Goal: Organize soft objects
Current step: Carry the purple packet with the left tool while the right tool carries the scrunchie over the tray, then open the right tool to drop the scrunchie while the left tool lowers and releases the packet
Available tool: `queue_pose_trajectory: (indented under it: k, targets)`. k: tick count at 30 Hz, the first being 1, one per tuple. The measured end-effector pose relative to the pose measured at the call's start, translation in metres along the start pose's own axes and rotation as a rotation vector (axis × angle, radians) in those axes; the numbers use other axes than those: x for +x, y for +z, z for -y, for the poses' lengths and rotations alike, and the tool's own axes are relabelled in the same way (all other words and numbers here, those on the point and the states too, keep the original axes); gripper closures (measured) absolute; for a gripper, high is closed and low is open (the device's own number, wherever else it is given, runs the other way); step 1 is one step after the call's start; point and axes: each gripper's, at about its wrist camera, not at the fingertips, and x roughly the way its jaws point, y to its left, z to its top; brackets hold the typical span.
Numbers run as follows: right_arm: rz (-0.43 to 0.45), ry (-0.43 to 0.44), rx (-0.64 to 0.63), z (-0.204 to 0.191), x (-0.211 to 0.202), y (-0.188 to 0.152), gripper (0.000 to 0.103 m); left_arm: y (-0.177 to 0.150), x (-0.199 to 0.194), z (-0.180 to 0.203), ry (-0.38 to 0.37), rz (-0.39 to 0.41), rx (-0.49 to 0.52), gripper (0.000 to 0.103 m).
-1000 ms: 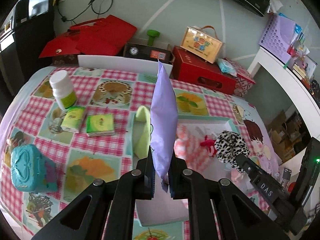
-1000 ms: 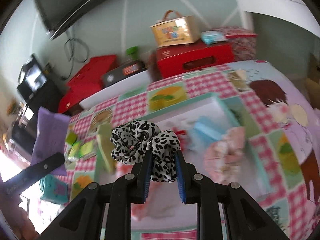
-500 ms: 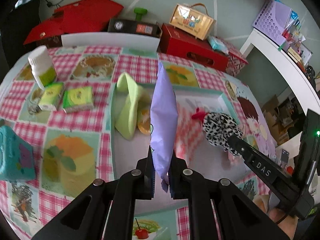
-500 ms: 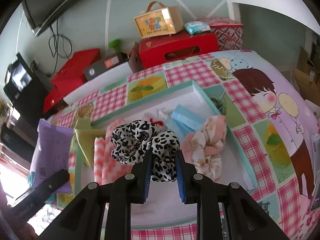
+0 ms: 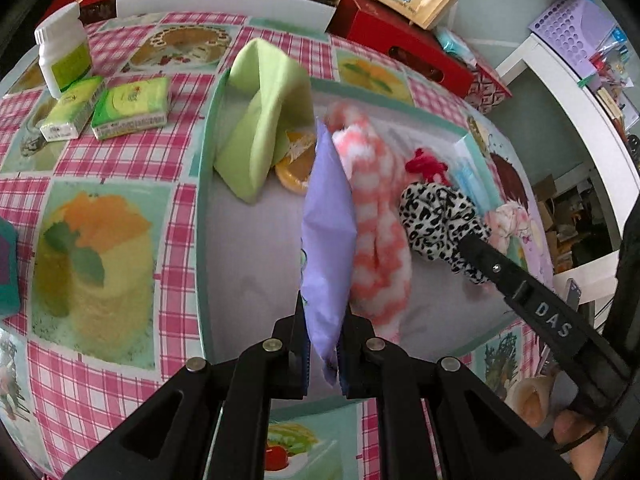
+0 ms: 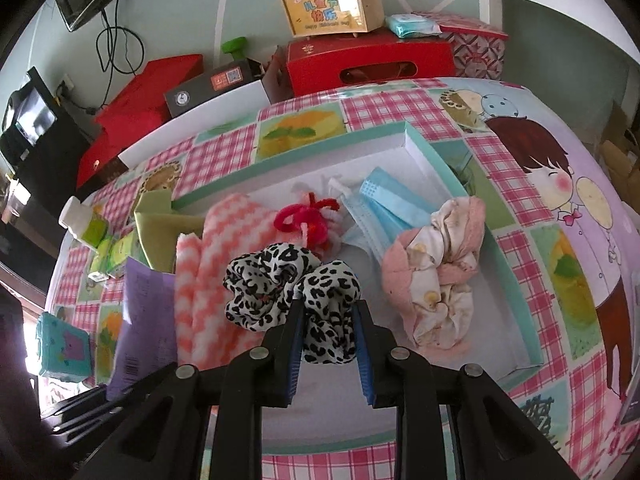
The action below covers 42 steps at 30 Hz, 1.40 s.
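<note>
My left gripper (image 5: 323, 344) is shut on a purple soft pack (image 5: 326, 232) and holds it upright over the white tray (image 5: 240, 240) with the teal rim. The pack also shows in the right wrist view (image 6: 148, 320). My right gripper (image 6: 327, 336) is shut on a leopard-print scrunchie (image 6: 292, 288), low over the tray's middle; it also shows in the left wrist view (image 5: 440, 220). In the tray lie a pink-and-white striped cloth (image 6: 212, 264), a green cloth (image 5: 260, 120), a red yarn tuft (image 6: 304, 216), blue face masks (image 6: 384, 208) and a pink scrunchie (image 6: 436, 276).
Left of the tray on the checked tablecloth are two green tissue packs (image 5: 128, 108), a white bottle (image 5: 64, 52) and a teal pouch (image 6: 64, 348). Red boxes (image 6: 372, 60) and a yellow gift box (image 6: 332, 4) stand behind the table.
Both grippers have moved forward and down over the tray, still holding the purple pack and the leopard scrunchie. The tray contents now look closer.
</note>
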Motion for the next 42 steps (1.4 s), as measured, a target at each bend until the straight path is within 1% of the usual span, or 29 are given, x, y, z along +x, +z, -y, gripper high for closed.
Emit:
queue_pose_trajectory:
  k: [4,7,10,12,13,14,15,23,24,26,28,31,34,37,39,40,41,42]
  targets:
    - [-0.009,-0.002,-0.003,-0.001,0.002,0.0,0.076,0.0,0.008,-0.003,0.017,-0.027,-0.012,0.092]
    - [-0.024,-0.022,-0.017,-0.003,0.006,-0.001,0.071,0.0,0.008,-0.001,0.028,-0.027,-0.003,0.092]
    - [-0.034,-0.028,-0.023,-0.004,0.008,-0.002,0.069,0.0,0.008,-0.001,0.043,-0.031,-0.001,0.09]
    - [-0.032,-0.03,-0.025,-0.003,0.008,-0.002,0.065,0.001,0.007,-0.001,0.057,-0.029,0.0,0.083]
    - [-0.03,-0.032,-0.025,-0.003,0.007,-0.002,0.059,0.002,0.006,0.0,0.061,-0.026,-0.001,0.073]
    - [-0.028,-0.034,-0.024,-0.003,0.007,-0.001,0.055,0.003,0.004,-0.001,0.067,-0.021,-0.003,0.066]
    - [-0.025,-0.035,-0.024,-0.003,0.007,-0.001,0.054,0.003,0.002,-0.003,0.07,-0.016,-0.004,0.065]
    - [0.01,-0.035,-0.028,-0.004,-0.002,0.002,0.054,0.009,-0.022,-0.003,0.081,0.051,0.01,0.062]
    - [0.021,-0.034,-0.029,-0.005,-0.004,0.003,0.054,0.009,-0.025,-0.002,0.083,0.06,0.011,0.061]
    - [0.052,-0.025,-0.031,-0.007,-0.012,0.005,0.054,0.01,-0.031,-0.003,0.084,0.078,0.012,0.056]
    - [0.081,-0.014,-0.032,-0.01,-0.018,0.007,0.054,0.011,-0.038,-0.006,0.089,0.099,0.014,0.056]
    - [0.098,-0.005,-0.039,-0.013,-0.022,0.008,0.054,0.011,-0.047,-0.007,0.131,0.134,0.021,0.055]
    - [0.08,-0.015,-0.044,-0.015,-0.018,0.008,0.054,0.013,-0.051,-0.009,0.175,0.164,0.021,0.053]
    - [0.068,-0.025,-0.047,-0.015,-0.015,0.007,0.054,0.014,-0.051,-0.016,0.2,0.171,0.008,0.052]
    - [0.064,-0.03,-0.051,-0.016,-0.014,0.006,0.047,0.015,-0.05,-0.021,0.212,0.172,-0.007,0.04]
    - [0.064,-0.033,-0.054,-0.017,-0.014,0.006,0.04,0.016,-0.05,-0.023,0.224,0.177,-0.016,0.028]
    - [0.064,-0.035,-0.058,-0.017,-0.014,0.005,0.038,0.016,-0.051,-0.024,0.233,0.185,-0.02,0.026]
    - [0.064,-0.036,-0.063,-0.018,-0.014,0.005,0.038,0.016,-0.052,-0.025,0.243,0.193,-0.021,0.026]
